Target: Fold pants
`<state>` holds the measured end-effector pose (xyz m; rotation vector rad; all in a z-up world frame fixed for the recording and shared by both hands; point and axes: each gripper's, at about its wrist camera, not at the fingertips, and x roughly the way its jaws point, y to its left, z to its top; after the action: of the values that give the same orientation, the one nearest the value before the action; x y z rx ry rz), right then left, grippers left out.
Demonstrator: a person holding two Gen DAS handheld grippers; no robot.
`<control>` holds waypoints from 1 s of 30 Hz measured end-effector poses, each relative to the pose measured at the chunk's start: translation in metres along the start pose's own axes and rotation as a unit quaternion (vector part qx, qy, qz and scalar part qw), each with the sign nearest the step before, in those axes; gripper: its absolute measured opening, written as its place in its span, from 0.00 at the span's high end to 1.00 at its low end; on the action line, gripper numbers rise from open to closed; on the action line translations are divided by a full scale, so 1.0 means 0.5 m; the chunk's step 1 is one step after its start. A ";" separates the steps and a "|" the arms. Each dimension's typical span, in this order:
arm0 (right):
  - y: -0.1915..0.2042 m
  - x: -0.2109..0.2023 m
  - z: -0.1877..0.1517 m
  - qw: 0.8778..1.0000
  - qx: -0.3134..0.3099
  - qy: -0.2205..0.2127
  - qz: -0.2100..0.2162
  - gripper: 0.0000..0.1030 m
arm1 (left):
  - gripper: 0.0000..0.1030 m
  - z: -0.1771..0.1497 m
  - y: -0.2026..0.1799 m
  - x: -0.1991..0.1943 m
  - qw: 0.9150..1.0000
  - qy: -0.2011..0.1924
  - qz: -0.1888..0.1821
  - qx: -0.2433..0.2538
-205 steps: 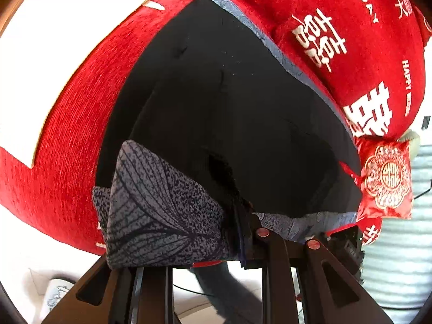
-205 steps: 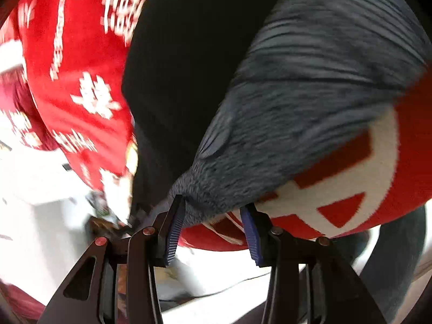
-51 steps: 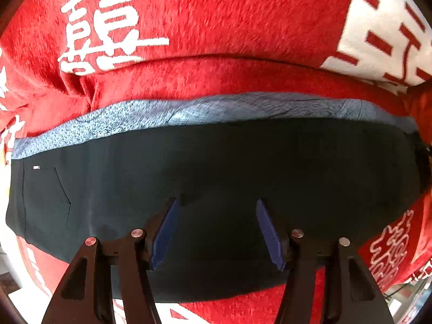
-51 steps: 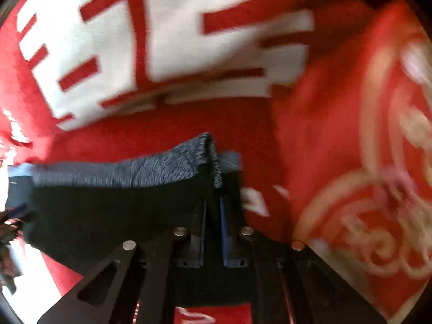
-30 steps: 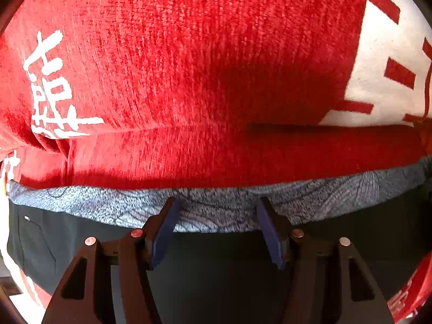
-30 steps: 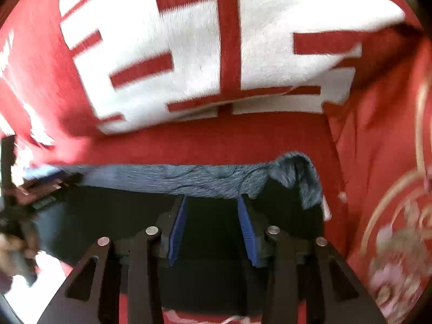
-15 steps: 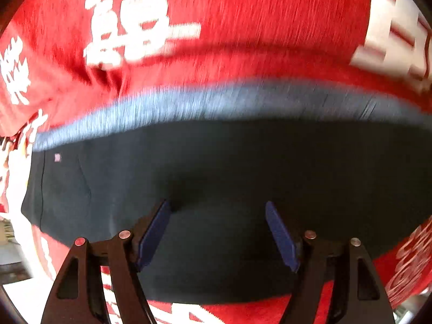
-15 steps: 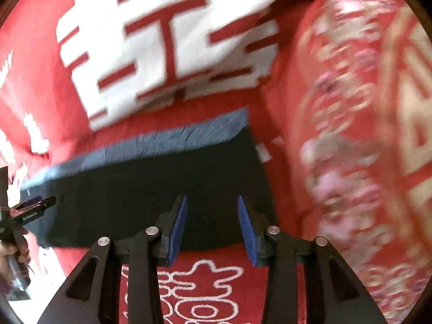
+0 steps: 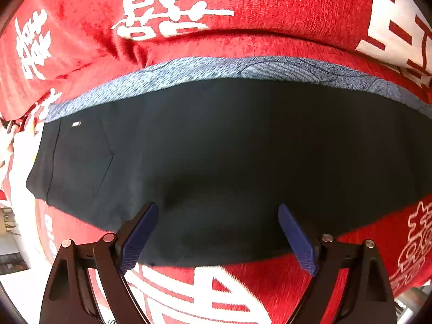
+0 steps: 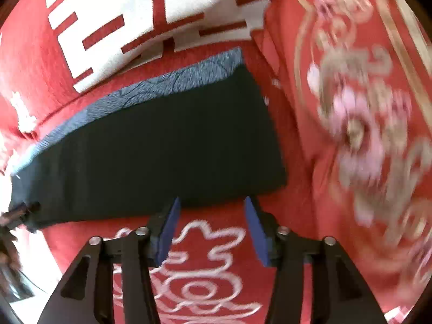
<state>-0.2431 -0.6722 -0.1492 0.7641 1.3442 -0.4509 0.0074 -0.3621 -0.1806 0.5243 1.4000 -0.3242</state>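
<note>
The black pants lie flat in a long folded band on the red cover. A strip of blue-grey patterned fabric shows along their far edge. My left gripper is open and empty, hovering over the near edge at the band's middle. In the right wrist view the pants show their right end, with the patterned strip behind. My right gripper is open and empty, just short of the near right edge of the pants.
The red cover has large white characters behind the pants and in front. A red cushion with gold and pink embroidery stands right of the pants. The cover's left edge drops to a pale floor.
Both grippers have let go of the pants and pulled back toward me. The left jaws have opened wider. The pants have settled flat, the right end no longer bunched.
</note>
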 end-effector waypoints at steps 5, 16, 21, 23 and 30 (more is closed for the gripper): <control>0.056 0.017 -0.045 0.999 -0.003 0.017 0.031 0.47 | 0.11 -0.016 0.035 -0.002 1.000 0.002 -0.007 -0.007; 0.279 0.059 -0.118 0.997 -0.020 0.031 0.069 0.47 | 0.11 -0.034 0.166 0.021 0.999 -0.004 -0.040 0.003; 0.412 0.091 -0.154 0.995 -0.029 0.041 0.086 0.47 | 0.11 -0.028 0.283 0.029 0.999 -0.011 -0.038 0.006; 0.460 0.100 -0.175 0.993 -0.031 0.047 0.100 0.47 | 0.11 -0.020 0.327 0.034 0.999 -0.014 -0.032 0.001; 0.652 0.179 -0.211 0.975 -0.039 0.072 0.208 0.47 | 0.11 0.062 0.497 0.054 0.997 -0.068 0.020 -0.010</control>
<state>-0.0737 -0.3615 -0.1651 0.9983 1.2831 -0.0110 0.1649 -0.1663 -0.1658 0.5041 1.2591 -0.3080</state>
